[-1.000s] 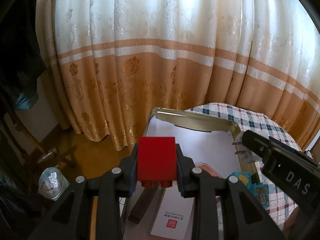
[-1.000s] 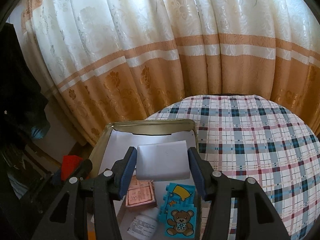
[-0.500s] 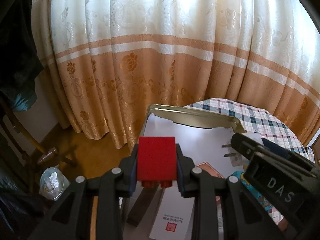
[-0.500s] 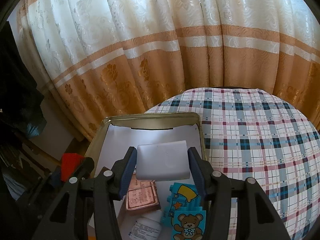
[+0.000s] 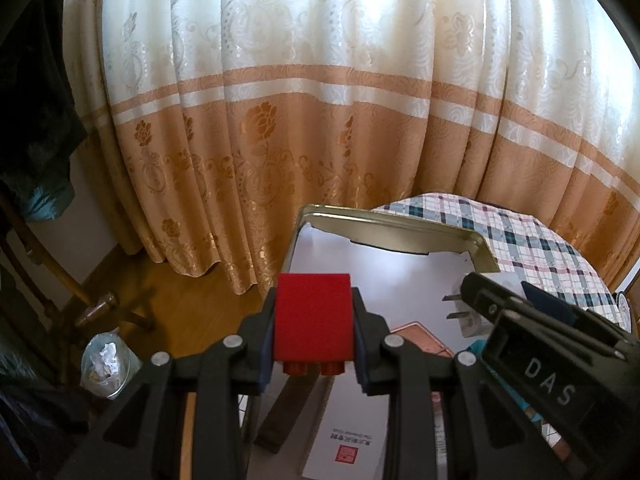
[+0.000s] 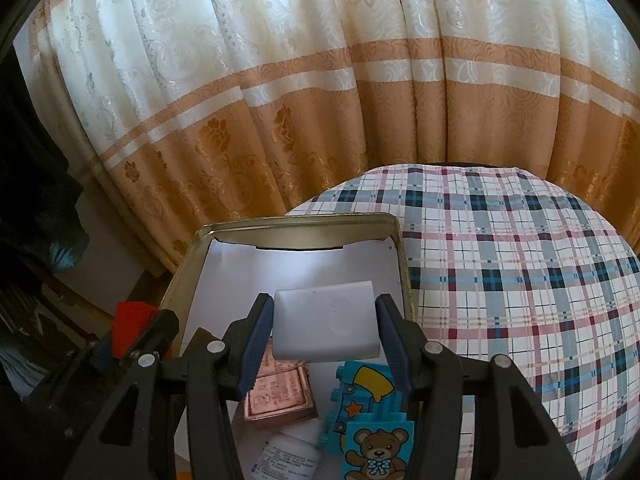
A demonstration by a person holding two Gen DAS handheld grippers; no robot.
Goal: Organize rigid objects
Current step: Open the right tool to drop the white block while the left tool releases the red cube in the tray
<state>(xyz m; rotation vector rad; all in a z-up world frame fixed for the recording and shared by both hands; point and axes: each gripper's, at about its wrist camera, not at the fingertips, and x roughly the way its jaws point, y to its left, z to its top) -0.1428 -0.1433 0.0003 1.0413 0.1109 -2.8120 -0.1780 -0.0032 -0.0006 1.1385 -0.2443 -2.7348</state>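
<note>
**Both grippers loaded above the tin box**

My left gripper (image 5: 313,322) is clamped on a red toy brick (image 5: 313,316), its two studs pointing back toward me. I hold it in the air at the near left edge of the gold tin box (image 5: 384,224), which is lined with white paper. Below it, inside the box, lie a dark brown bar (image 5: 294,412) and a white card with a red stamp (image 5: 348,436).

My right gripper (image 6: 325,330) is closed on a white phone charger (image 6: 325,326), raised over the middle of the same box (image 6: 296,222). From the left camera I can see the charger's two metal prongs (image 5: 452,306) sticking out to the left.

Under the charger, on the box floor, sit a copper-coloured embossed tin (image 6: 278,396), a blue block with a teddy bear picture (image 6: 376,446), another blue block with a yellow shape and a star (image 6: 366,386) just behind it, and a small white bottle (image 6: 290,458).

The box rests at the left edge of a round table with a checked cloth (image 6: 520,264). A cream and orange curtain (image 6: 320,80) hangs behind.
</note>
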